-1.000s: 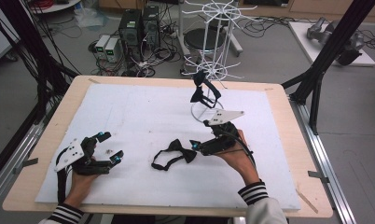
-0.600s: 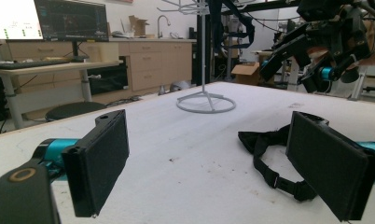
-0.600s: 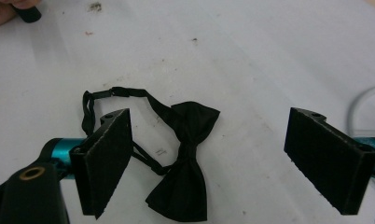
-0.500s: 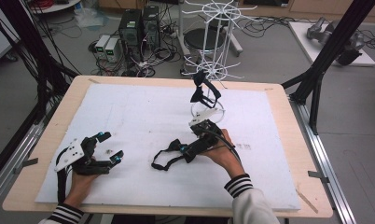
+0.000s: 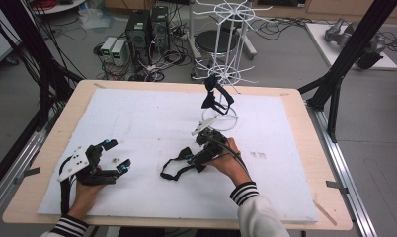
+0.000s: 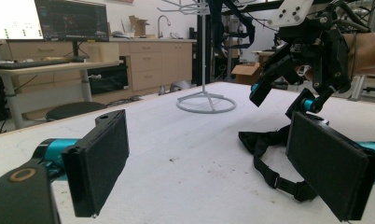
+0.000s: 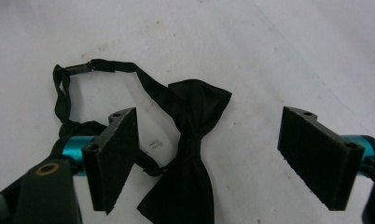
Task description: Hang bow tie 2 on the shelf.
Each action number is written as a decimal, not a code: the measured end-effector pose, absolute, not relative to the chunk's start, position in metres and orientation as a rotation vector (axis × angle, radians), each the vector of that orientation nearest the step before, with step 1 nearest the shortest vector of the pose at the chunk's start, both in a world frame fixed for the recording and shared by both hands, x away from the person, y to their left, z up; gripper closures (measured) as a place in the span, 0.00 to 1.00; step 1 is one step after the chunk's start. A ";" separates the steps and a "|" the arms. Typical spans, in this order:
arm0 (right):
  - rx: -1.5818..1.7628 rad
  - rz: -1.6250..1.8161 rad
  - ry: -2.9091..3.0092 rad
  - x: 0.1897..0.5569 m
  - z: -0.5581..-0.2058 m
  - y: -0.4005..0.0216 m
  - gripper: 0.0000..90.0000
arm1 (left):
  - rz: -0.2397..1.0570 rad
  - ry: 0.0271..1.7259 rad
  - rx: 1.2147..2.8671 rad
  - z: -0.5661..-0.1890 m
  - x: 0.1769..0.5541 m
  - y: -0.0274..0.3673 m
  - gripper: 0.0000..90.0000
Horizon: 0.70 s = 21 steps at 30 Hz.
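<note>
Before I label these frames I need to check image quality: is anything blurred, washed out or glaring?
High view: even room light, soft but readable, bow tie small and dark. Left gripper view: the near pads slightly soft, monitor behind bright. Right gripper view: white table sheet overexposed toward the top right, bow tie sharp enough, folds lost in black.

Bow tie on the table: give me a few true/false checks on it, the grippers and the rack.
1. The right gripper is shut on the bow tie. False: its pads stand apart either side of the knot, not pressing it; the jaws have just been closing.
2. A second bow tie hangs on the white wire rack. True.
3. The left gripper holds the strap. False: it is open, with nothing between its pads, apart from the tie.
4. The bow tie's strap lies on the white sheet. True.
</note>
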State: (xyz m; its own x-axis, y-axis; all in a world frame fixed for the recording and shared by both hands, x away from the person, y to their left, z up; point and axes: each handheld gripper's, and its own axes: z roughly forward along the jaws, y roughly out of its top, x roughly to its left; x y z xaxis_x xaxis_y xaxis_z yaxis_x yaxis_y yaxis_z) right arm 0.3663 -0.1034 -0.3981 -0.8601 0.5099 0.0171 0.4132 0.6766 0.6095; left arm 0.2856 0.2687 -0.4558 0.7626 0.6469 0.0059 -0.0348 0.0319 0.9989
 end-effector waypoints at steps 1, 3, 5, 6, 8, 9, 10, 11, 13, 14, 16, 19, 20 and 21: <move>0.749 0.936 2.739 0.367 -0.399 -0.103 0.25 | 0.564 0.530 1.458 -0.456 0.286 0.269 0.15; 0.743 0.931 2.749 0.368 -0.401 -0.101 0.27 | 0.566 0.530 1.458 -0.456 0.286 0.269 0.15; 0.750 0.900 2.764 0.369 -0.402 -0.100 0.29 | 0.564 0.530 1.458 -0.456 0.286 0.269 0.15; 0.749 0.898 2.771 0.369 -0.403 -0.100 0.30 | 0.565 0.531 1.458 -0.456 0.286 0.269 0.15; 0.748 0.882 2.777 0.370 -0.405 -0.098 0.32 | 0.565 0.531 1.458 -0.456 0.286 0.269 0.15; 0.749 0.871 2.784 0.370 -0.405 -0.097 0.33 | 0.565 0.531 1.458 -0.456 0.286 0.269 0.15; 0.744 0.863 2.787 0.370 -0.406 -0.097 0.33 | 0.565 0.531 1.458 -0.456 0.286 0.269 0.15; 0.746 0.854 2.794 0.370 -0.407 -0.096 0.34 | 0.565 0.531 1.458 -0.456 0.286 0.269 0.15; 0.732 0.825 2.805 0.370 -0.409 -0.094 0.37 | 0.565 0.530 1.458 -0.456 0.286 0.269 0.15; 0.730 0.817 2.808 0.370 -0.410 -0.094 0.37 | 0.565 0.530 1.458 -0.456 0.286 0.269 0.15; 0.728 0.794 2.816 0.371 -0.411 -0.092 0.39 | 0.565 0.532 1.457 -0.456 0.286 0.269 0.15; 0.713 0.780 2.827 0.371 -0.412 -0.090 0.41 | 0.565 0.531 1.458 -0.456 0.286 0.269 0.15; 0.707 0.772 2.829 0.371 -0.412 -0.089 0.43 | 0.565 0.531 1.457 -0.456 0.286 0.269 0.15; 0.712 0.767 2.835 0.371 -0.412 -0.089 0.44 | 0.565 0.531 1.457 -0.456 0.286 0.269 0.15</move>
State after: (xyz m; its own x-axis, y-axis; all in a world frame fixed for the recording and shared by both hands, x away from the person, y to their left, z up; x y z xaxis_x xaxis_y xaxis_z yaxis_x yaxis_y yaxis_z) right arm 0.3713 -0.0887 -0.4125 -0.8821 0.4711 0.0071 0.4104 0.7609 0.5026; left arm 0.2856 0.2688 -0.4558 0.7616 0.6480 0.0053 -0.0342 0.0320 0.9989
